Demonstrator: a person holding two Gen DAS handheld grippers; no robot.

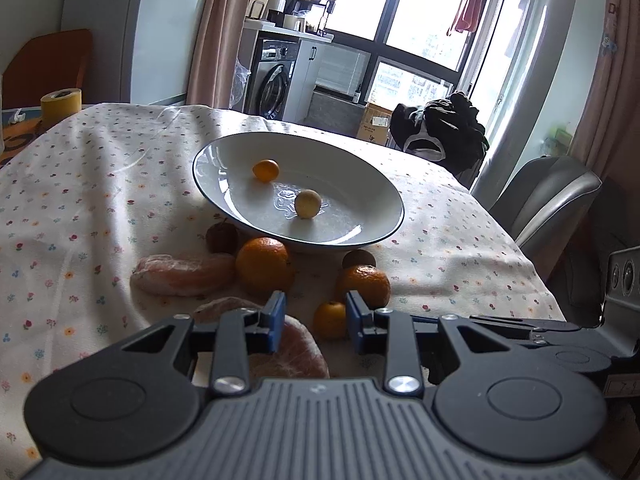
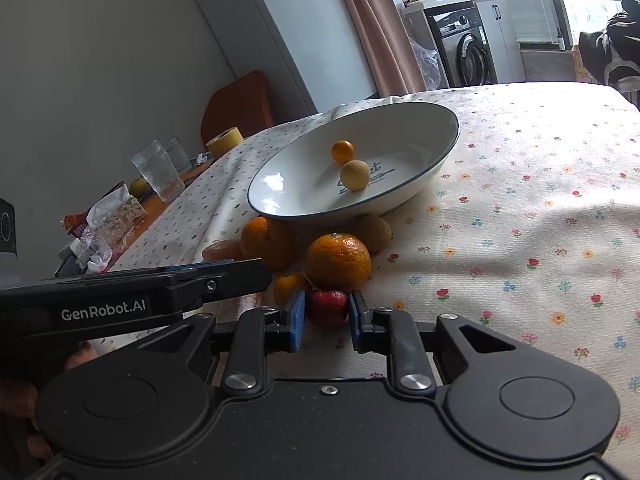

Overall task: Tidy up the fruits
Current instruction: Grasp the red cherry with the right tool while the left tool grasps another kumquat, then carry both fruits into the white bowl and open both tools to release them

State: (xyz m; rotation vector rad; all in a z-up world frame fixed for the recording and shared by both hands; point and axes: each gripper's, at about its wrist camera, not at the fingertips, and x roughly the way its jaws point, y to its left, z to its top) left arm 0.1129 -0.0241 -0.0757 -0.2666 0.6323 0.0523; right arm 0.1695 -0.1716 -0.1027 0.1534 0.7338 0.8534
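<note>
A white plate (image 1: 360, 184) (image 2: 420, 120) holds a small kumquat (image 1: 266, 170) and a pale yellow fruit (image 1: 308, 204). Before it on the flowered cloth lie an orange (image 1: 265, 266), a mandarin (image 1: 364, 284), a brown fruit (image 1: 359, 258), a dark red fruit (image 1: 222, 236) and peeled citrus pieces (image 1: 182, 274). My left gripper (image 1: 316, 320) is open, with a second small kumquat (image 1: 330, 319) between its fingers. My right gripper (image 2: 327, 316) is shut on a red fruit (image 2: 327, 307), just in front of the mandarin (image 2: 338, 262). The left gripper's fingers (image 2: 240, 276) cross the right wrist view side-on.
A yellow tape roll (image 1: 61, 104), drinking glasses (image 2: 156, 172) and crumpled wrappers (image 2: 108, 216) sit at the table's far left. A grey chair (image 1: 552, 196) stands past the right table edge. Another peeled citrus piece (image 1: 296, 352) lies under my left gripper.
</note>
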